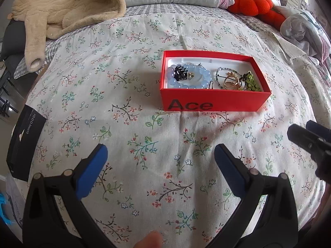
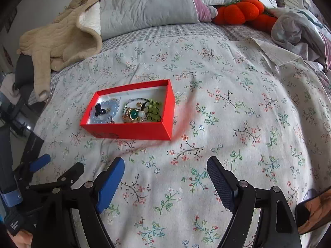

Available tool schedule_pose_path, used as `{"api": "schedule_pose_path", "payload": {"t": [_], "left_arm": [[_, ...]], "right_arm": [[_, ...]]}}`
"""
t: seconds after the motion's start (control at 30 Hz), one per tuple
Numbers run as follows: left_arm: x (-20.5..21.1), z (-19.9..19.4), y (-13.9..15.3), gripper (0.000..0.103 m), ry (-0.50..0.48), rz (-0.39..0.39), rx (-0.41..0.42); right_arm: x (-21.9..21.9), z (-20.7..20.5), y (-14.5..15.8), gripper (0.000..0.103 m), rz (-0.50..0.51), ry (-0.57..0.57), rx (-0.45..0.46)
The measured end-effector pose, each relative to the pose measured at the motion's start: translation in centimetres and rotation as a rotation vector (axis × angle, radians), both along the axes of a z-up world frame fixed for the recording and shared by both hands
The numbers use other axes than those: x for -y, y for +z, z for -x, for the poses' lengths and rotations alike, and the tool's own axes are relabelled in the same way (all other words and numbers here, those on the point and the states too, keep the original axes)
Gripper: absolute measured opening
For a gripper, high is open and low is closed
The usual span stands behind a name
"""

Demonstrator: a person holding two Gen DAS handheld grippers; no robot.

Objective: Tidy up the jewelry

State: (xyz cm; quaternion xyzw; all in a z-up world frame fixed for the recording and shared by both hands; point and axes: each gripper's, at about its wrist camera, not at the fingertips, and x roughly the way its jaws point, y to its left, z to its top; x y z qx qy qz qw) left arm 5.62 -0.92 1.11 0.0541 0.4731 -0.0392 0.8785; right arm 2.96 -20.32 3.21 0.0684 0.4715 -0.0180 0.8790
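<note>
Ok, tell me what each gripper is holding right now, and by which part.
Nothing is held. The left gripper and right gripper both hover open over the floral bedspread, and all the jewelry lies in the red box.

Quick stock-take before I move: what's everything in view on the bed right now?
box: 1, red, mid-bed, open.
bead bracelet: 1, pale blue, box's left half.
hair clip: 1, black, on the bracelet.
rings: several, gold, box's right half.
green beads: 1 cluster, box's right end.
robe: 1, beige, far left.
plush: 1, orange, by pillows.
black box: 1, left bed edge.
left tongs: open, empty.
right tongs: open, empty.
</note>
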Motion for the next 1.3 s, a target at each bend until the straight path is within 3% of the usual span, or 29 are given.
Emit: {"api": "schedule_pose_path", "payload": {"t": [0.23, 1.3], "left_arm": [[-0.9, 1.1, -0.1, 0.102, 0.025, 0.005, 0.013], [-1.0, 1.8, -0.2, 0.102, 0.000, 0.017, 0.013]], "right_arm": [[-0.9, 1.9, -0.3, 0.090, 0.060, 0.014, 0.011], [-1.9, 0.9, -2.5, 0.090, 0.083, 0.012, -0.058]]}}
